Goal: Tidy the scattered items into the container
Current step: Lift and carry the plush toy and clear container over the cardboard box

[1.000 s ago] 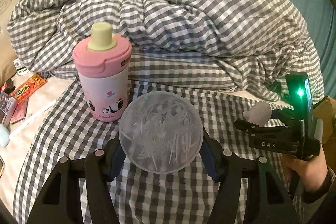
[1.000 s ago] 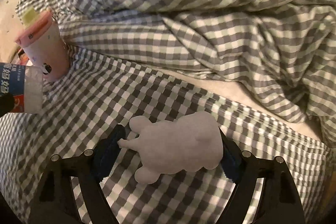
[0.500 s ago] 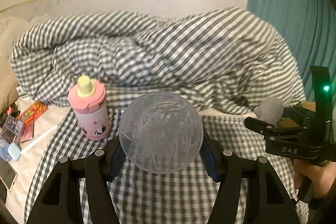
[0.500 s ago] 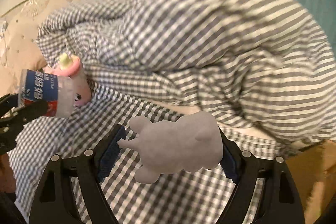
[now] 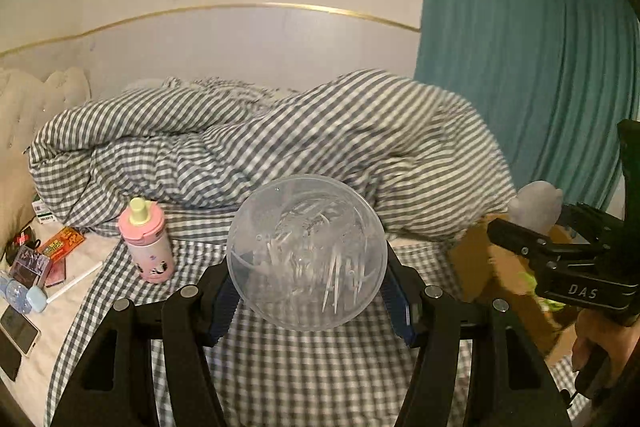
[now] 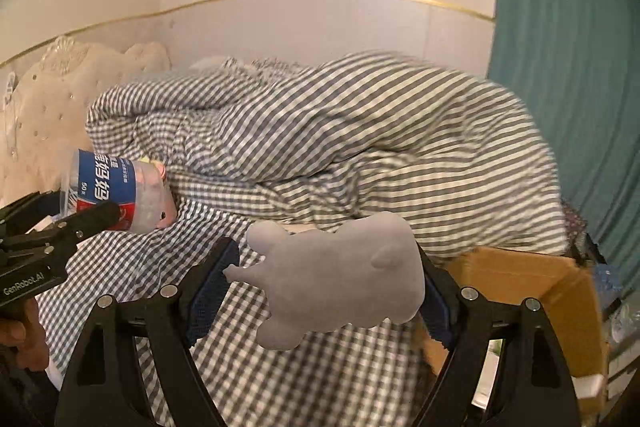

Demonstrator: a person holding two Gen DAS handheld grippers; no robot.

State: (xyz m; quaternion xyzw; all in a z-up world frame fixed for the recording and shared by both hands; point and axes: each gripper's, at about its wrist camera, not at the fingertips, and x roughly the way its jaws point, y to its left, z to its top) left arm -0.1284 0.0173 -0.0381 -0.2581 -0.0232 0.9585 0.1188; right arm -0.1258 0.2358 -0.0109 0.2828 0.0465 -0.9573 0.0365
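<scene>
We see two containers. The first is a clear plastic tub with a blue and red label, clamped between the blue pads of the left gripper; through its round end we make out a loose bundle of thin white sticks inside. From the right wrist view the same tub lies on its side in the air, held by the left gripper above the checked sheet.

The second is a brown cardboard box standing beside the bed at the right, its flaps open. From the left wrist view we catch a bit of green and something pale inside the box, but we cannot tell what they are.

The right gripper has its jaws closed on a flat grey plush toy, which fills the gap between the pads and sticks out above them. The toy hangs over the sheet, just left of the box. In the left wrist view the toy shows above the right gripper, with a hand on the handle below.

On the bed a pink bottle with a pale yellow cap stands upright on the checked sheet, beside the bunched checked duvet. Farther left lie small packets, a white stick and a phone.
</scene>
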